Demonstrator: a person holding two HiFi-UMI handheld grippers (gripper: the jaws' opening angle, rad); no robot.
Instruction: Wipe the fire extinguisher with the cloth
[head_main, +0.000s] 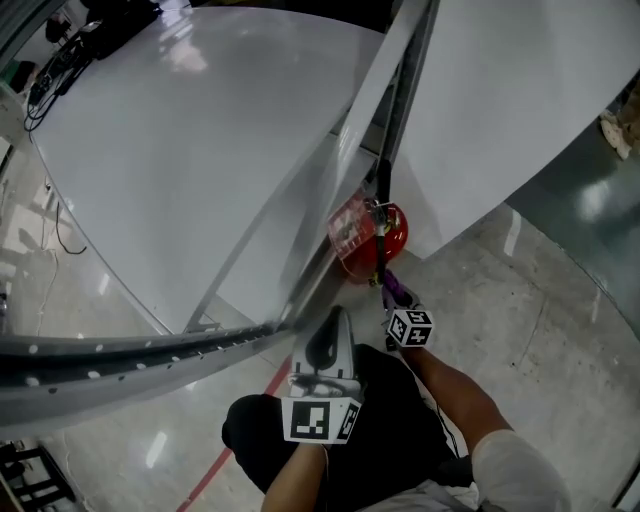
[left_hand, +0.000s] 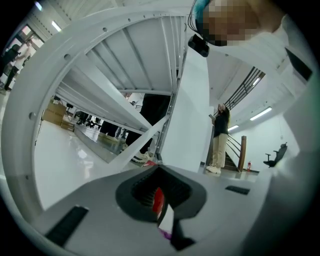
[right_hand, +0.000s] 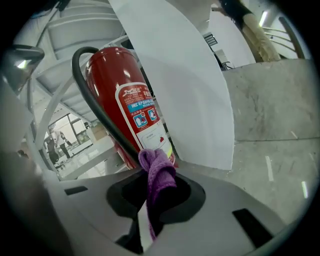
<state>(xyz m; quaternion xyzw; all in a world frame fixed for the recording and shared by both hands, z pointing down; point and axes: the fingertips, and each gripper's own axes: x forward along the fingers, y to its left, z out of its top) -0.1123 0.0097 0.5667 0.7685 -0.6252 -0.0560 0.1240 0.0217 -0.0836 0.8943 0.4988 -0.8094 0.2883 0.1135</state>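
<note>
Found fire extinguisher (right_hand: 122, 95) upright on the floor (head_main: 520, 290), tucked against the table frame (head_main: 408, 90). Pinching bunched purple cloth (right_hand: 158, 172) in right gripper (right_hand: 156, 200) fingers, wad forward near the label (right_hand: 145, 117), likely so fabric meets metal first; contact unclear. Holding left gripper (head_main: 336, 318) back, fingers pressed together, empty, probably out of the way.

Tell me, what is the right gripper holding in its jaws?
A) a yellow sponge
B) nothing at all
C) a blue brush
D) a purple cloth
D: in the right gripper view, the right gripper has its jaws shut on a purple cloth, right in front of the red fire extinguisher.
</note>
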